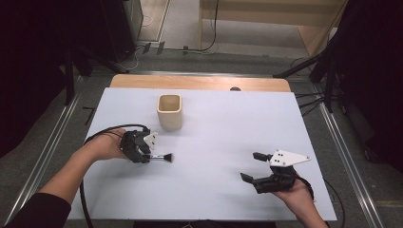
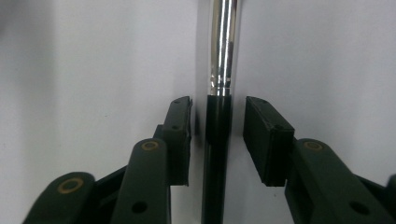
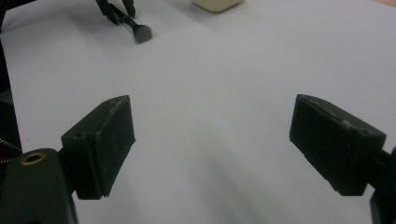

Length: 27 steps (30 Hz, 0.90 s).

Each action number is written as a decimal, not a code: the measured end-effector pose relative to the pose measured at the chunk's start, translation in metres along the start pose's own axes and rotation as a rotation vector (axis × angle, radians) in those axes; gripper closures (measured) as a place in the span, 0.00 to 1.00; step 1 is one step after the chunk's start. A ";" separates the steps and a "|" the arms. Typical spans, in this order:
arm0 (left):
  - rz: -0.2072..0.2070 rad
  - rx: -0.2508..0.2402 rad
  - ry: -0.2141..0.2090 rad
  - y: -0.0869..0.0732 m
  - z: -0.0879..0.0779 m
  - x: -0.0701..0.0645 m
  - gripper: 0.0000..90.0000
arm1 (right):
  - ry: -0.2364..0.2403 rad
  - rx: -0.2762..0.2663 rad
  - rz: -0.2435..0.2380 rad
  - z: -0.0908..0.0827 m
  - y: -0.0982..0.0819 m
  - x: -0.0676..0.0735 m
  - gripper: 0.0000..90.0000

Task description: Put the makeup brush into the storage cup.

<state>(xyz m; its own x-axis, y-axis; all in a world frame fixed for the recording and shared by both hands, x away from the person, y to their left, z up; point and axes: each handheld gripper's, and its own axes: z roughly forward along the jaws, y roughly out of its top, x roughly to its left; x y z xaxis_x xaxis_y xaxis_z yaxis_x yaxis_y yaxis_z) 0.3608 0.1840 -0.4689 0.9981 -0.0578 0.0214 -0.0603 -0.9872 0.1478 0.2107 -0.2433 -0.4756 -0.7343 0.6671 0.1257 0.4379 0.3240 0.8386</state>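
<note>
High view: a small brush (image 1: 161, 157) is seen lying on the white table (image 1: 218, 142), left of the frame's centre, with its dark bristle head pointing toward the frame's right and its handle reaching into the left gripper (image 1: 141, 153). In the left gripper view the black handle (image 2: 217, 154) is found running up the middle of the frame between the two pads, with the shiny metal ferrule (image 2: 223, 46) just beyond their tips. Narrow gaps remain on both sides, so the brush is bracketed but not yet pressed; the left jaws are counted as open, though narrowly. The right gripper (image 1: 255, 167) is held at the lower right of the high view, well apart from the brush, its jaws spread wide with nothing between them.

The brush is judged to be light, stiff and thin. Its rounded handle may roll or slip under the pads, and the polished ferrule is likely more slippery. A hold is best taken on the black handle just behind the ferrule, squarely across it.

The bristles are cut off above the left gripper view's top edge, and appear blurred at the upper left of the right gripper view. The handle's rear end is hidden beneath the gripper. The inside of the beige cup (image 1: 169, 111), standing above the brush in the high view, cannot be made out clearly.
</note>
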 end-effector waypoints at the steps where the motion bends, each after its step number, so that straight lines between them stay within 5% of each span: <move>1: 0.003 -0.001 -0.004 0.000 0.000 0.000 0.73 | 0.002 0.002 -0.002 0.000 0.000 0.000 0.17; 13: 0.007 0.007 -0.025 0.001 0.000 0.003 0.89 | 0.019 -0.013 0.006 -0.003 0.000 0.002 0.17; 20: 0.022 -0.001 -0.003 0.000 -0.001 0.000 0.89 | 0.034 -0.008 -0.005 -0.001 0.001 0.005 0.17; 27: -0.020 -0.015 -0.028 -0.002 -0.002 0.003 0.90 | 0.033 -0.024 -0.007 -0.004 0.002 0.006 0.17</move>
<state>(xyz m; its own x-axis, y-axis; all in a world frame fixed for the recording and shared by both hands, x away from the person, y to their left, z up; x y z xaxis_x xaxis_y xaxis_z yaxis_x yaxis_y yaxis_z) 0.3635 0.1863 -0.4669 0.9990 -0.0426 -0.0096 -0.0404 -0.9858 0.1628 0.2055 -0.2413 -0.4711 -0.7544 0.6420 0.1368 0.4201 0.3121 0.8521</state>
